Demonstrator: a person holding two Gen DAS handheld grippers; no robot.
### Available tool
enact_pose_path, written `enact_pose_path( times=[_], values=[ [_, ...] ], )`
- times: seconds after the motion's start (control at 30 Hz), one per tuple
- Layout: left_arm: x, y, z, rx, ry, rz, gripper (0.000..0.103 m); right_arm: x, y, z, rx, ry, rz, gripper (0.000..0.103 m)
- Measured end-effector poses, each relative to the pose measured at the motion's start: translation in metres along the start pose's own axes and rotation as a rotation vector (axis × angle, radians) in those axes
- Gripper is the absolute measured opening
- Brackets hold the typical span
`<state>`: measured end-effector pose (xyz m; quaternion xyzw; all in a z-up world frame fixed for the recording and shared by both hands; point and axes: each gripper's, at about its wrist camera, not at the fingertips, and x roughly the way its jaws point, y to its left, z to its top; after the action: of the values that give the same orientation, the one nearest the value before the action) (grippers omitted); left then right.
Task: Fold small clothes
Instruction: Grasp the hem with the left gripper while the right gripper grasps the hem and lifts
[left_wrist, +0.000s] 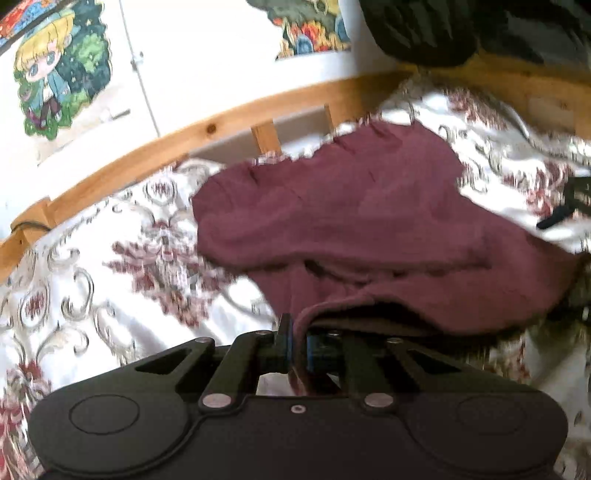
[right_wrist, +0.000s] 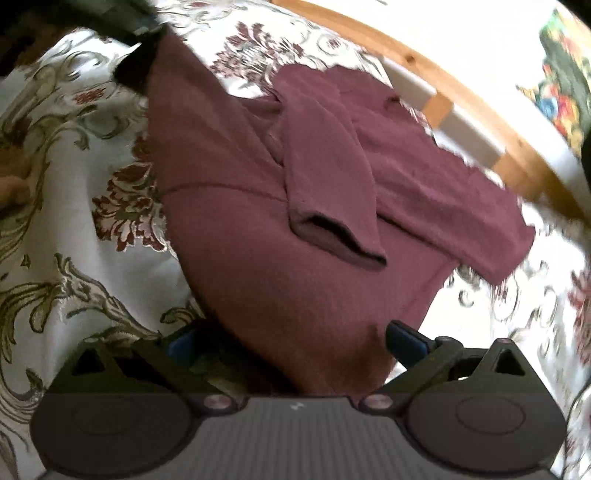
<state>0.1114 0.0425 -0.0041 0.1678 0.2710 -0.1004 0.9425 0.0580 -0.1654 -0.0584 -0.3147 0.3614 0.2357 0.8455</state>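
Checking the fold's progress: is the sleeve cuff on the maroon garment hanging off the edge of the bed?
No. In the right wrist view the sleeve cuff lies folded across the maroon garment on the bedspread.

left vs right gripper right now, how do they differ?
The left gripper has its jaws shut on an edge of the maroon garment; the right gripper has its jaws wide open, gripping nothing.
The left gripper lifts a fold of cloth; under the right gripper the garment lies flat between the spread fingers.
Both are black, with blue pads, over the same garment on the floral bedspread.
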Motion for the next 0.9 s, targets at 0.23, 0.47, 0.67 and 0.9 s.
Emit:
enact_pose_path(
  times=[0.23,0.47,0.67,0.9],
  values=[
    [-0.005,0.0,0.023,0.039,-0.071,0.002,0.006,-0.011,0.003,-0.001,-0.033,-0.023,-0.081,0.075],
    [-0.033,-0.011,-0.011,0.08,-0.031,-0.045,0.005,-0.04,-0.002,-0.001,-0.093,0.001,-0.228,0.006],
    [-0.068,-0.031,-0.033,0.106,-0.015,-0.148,0.005,-0.091,-0.005,-0.013,-0.08,0.021,-0.228,0.006],
    [-0.11,-0.027,-0.035,0.117,0.03,-0.272,0.005,-0.163,0.012,-0.027,-0.043,0.005,-0.165,0.006]
  ],
)
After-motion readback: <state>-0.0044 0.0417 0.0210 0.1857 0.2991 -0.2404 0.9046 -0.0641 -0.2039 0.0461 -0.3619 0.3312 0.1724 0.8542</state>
